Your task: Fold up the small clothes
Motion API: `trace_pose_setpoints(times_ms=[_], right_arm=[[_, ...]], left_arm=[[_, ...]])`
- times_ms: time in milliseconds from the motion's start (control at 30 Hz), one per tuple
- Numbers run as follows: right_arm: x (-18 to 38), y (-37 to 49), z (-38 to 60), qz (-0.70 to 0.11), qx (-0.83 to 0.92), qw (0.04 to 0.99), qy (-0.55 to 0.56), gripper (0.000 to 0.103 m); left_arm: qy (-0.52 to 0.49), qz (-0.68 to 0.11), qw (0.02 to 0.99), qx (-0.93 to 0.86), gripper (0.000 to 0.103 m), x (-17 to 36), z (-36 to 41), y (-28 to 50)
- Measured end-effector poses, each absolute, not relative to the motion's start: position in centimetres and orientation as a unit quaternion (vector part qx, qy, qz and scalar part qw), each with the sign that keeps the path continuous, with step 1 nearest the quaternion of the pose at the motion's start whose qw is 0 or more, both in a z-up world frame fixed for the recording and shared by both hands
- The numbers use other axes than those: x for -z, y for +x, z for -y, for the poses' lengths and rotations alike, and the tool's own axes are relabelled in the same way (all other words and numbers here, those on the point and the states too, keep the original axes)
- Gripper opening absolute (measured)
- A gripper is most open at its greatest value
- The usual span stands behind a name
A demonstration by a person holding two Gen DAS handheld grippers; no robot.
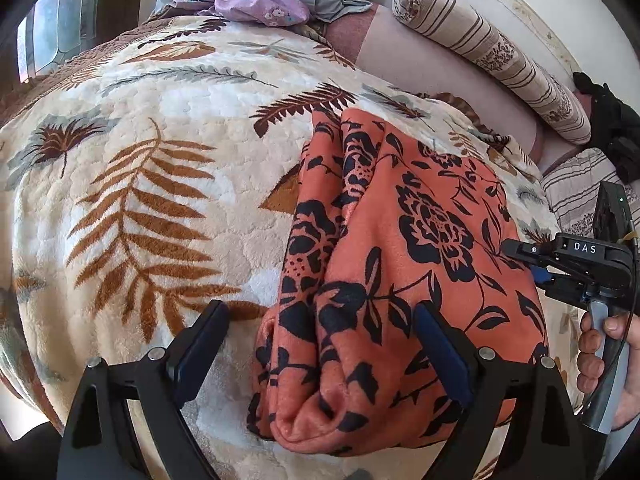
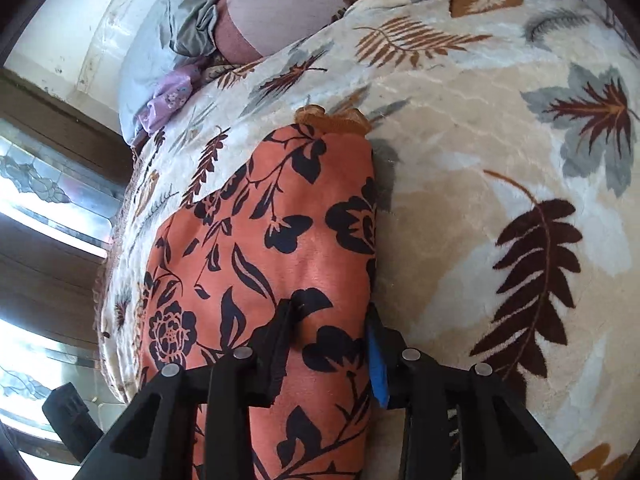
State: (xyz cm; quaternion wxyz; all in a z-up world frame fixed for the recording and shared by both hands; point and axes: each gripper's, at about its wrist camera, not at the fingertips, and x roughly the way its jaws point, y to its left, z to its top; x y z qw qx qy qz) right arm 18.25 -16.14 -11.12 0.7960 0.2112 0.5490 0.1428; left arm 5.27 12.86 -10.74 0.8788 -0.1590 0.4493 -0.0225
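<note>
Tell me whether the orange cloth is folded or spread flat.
Folded. The orange black-flowered fleece cloth lies in stacked lengthwise layers on the cream leaf-print blanket, rounded fold edges showing at its near end.

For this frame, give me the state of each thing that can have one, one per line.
orange floral garment: folded into a thick bundle, lying on the leaf-print blanket.
left gripper: open, above the garment's near end.
right gripper: closed on the garment's edge.
lilac cloth: crumpled, far end of bed.
</note>
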Motion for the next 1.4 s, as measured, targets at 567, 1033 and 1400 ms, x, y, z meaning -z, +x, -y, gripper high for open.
trace_pose_setpoints(times_ms=[567,1033,1400], right_arm=[[11.5,17.6,17.1,-0.542,-0.138,0.788,0.26,0.073],[10.0,12.0,16.9,-0.547,-0.174,0.786,0.231,0.068],[10.4,9.2,14.8,-0.558,-0.17,0.789,0.193,0.082]], left_arm=[[-0.207,-0.444,0.871,0.011,0.094,10.8,-15.3,4.8],[-0.219,-0.443,0.869,0.018,0.093,10.6,-15.8,4.6],[-0.194,-0.452,0.871,0.022,0.093,10.9,-14.6,4.8]])
